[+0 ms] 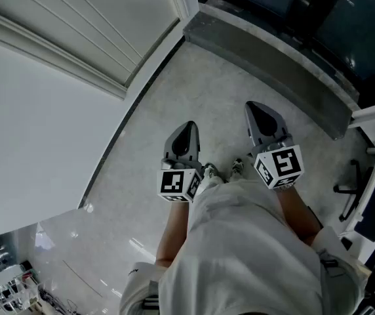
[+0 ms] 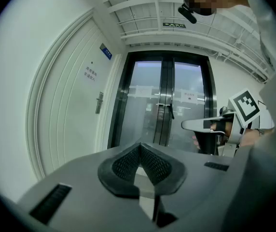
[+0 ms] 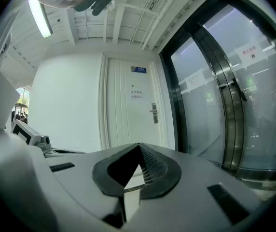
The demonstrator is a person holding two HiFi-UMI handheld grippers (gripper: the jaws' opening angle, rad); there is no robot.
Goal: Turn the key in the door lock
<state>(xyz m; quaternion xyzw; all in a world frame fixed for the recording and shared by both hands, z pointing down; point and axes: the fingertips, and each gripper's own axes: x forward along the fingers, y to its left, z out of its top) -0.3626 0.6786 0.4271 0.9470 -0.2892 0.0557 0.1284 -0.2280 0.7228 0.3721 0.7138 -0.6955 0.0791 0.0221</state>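
The white door (image 3: 128, 105) stands some way ahead, with its lock and handle plate (image 3: 154, 113) small on its right edge; the same plate (image 2: 99, 103) shows in the left gripper view. A key is too small to make out. In the head view my left gripper (image 1: 189, 126) and right gripper (image 1: 254, 106) are held side by side over the floor, both far from the door. The left gripper (image 2: 140, 147) has its jaws together with nothing between them. So does the right gripper (image 3: 139, 147).
Dark-framed glass double doors (image 2: 167, 105) stand right of the white door, with a grey stone threshold (image 1: 273, 64) at their foot. A white wall (image 1: 37, 130) runs along the left. The floor (image 1: 194, 90) is pale grey. A black chair base (image 1: 351, 189) sits at the right.
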